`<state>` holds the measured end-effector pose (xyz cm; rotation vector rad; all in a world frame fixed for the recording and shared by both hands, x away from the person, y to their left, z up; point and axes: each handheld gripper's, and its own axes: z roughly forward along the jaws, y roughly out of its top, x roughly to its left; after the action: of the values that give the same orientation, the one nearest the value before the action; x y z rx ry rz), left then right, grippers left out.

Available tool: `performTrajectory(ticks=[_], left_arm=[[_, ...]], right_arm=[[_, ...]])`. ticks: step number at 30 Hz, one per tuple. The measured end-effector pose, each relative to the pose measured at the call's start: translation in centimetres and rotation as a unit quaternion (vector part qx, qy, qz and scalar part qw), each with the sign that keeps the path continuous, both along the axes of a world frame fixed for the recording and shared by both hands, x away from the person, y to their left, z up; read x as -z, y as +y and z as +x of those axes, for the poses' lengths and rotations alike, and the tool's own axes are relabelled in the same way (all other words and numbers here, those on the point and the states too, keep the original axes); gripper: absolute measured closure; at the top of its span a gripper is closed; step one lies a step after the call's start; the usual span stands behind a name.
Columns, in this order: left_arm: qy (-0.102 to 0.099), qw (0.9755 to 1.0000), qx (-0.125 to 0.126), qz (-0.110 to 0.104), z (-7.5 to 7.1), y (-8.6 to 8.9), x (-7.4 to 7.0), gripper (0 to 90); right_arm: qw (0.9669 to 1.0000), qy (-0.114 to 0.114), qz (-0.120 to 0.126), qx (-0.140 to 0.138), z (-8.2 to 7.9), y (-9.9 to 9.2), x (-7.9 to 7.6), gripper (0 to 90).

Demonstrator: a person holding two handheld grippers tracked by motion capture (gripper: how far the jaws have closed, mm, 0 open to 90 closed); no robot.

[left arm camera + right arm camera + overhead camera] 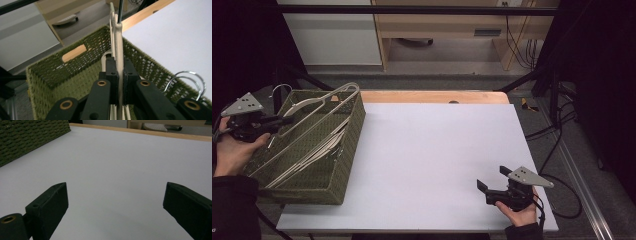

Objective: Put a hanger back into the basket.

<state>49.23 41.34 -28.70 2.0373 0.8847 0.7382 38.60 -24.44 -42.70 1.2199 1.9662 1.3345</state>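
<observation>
A green woven basket (346, 150) stands at the table's left and holds several pale wooden hangers (322, 147). My left gripper (288, 120) is over the basket's left side, shut on one wooden hanger (312, 102) that is lifted and slants up toward the far right corner. In the left gripper view the jaws (119, 65) clamp this hanger (119, 37) edge-on above the basket (50, 75). My right gripper (492, 177) rests low at the table's front right, open and holding nothing. Its jaws (115, 200) stand wide over bare white tabletop.
The white table top (437, 145) stretches from the basket to the right gripper. Metal hanger hooks (191, 80) stick up over the basket's rim. A corner of the basket (30, 137) shows far off in the right gripper view. Cupboards and cables lie beyond the table.
</observation>
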Motion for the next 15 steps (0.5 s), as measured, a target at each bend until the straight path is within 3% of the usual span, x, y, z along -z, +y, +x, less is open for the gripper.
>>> performTrajectory(ticks=[7, 15], left_arm=[[0.011, 0.9990, -0.013, 0.042, 0.4, 0.3, 1.6, 85.8], [0.032, 0.9977, -0.016, 0.057, 0.8, -0.2, 4.3, 85.8]], right_arm=[[1.0000, 0.001, -0.001, 0.001, 0.0, 0.1, 0.0, 6.7], [1.0000, 0.001, -0.002, 0.001, 0.0, 0.1, 0.0, 6.8]])
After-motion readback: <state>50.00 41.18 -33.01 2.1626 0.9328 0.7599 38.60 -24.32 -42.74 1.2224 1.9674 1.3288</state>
